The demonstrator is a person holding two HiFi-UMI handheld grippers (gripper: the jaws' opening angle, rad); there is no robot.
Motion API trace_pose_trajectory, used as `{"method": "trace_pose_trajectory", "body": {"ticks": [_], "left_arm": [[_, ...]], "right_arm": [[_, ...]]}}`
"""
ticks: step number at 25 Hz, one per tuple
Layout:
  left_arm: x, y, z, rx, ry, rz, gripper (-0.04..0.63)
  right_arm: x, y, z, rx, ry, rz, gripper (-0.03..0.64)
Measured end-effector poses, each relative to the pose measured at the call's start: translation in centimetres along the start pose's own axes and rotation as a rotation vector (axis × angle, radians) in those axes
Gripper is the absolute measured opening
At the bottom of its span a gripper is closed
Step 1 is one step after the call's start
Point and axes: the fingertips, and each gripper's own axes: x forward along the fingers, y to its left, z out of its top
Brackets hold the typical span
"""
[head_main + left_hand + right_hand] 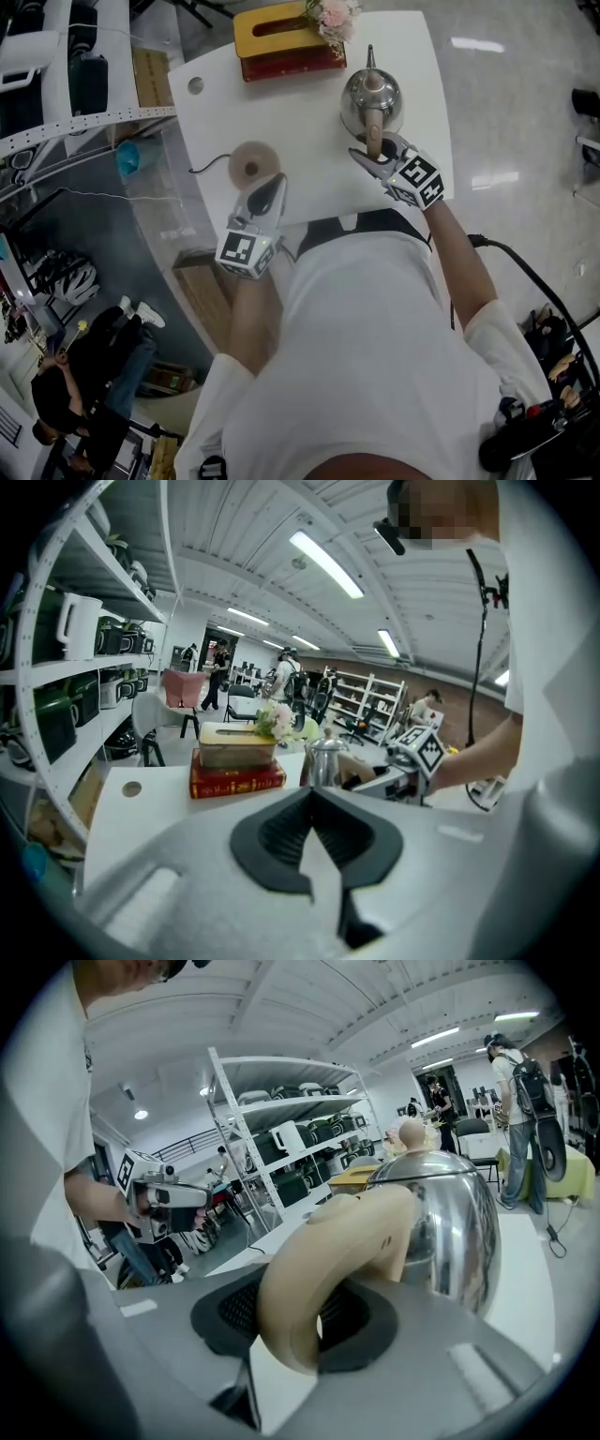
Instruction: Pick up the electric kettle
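Observation:
The steel electric kettle (370,97) stands toward the far right of the white table (281,112), its tan handle (374,131) pointing at me. My right gripper (373,156) is shut on that handle; in the right gripper view the handle (328,1251) fills the space between the black pads (234,1312), with the shiny body (441,1222) just beyond. The round kettle base (251,164) with its cord lies to the left, apart from the kettle. Just short of the base, my left gripper (277,184) hovers shut and holds nothing (314,799).
A tissue box on a red book (286,42) with pink flowers (333,14) sits at the table's far edge. A cable hole (195,85) is at the far left corner. Shelves of kettles (84,630) stand left of the table, a wooden stool (202,281) beneath it.

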Motion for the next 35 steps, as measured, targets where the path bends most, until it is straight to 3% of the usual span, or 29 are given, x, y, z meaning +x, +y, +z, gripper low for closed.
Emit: {"method": "trace_pose_trajectory", "body": {"ticks": [15, 35], "left_arm": [[1.5, -0.4, -0.8, -0.005, 0.033, -0.013, 0.002], [1.9, -2.2, -3.9, -0.030, 0.090, -0.049, 0.002]], "right_arm": [[0.0, -1.8, -1.8, 0.006, -0.003, -0.026, 0.124], [1.2, -1.4, -6.9, -0.053, 0.089, -0.054, 0.124]]}}
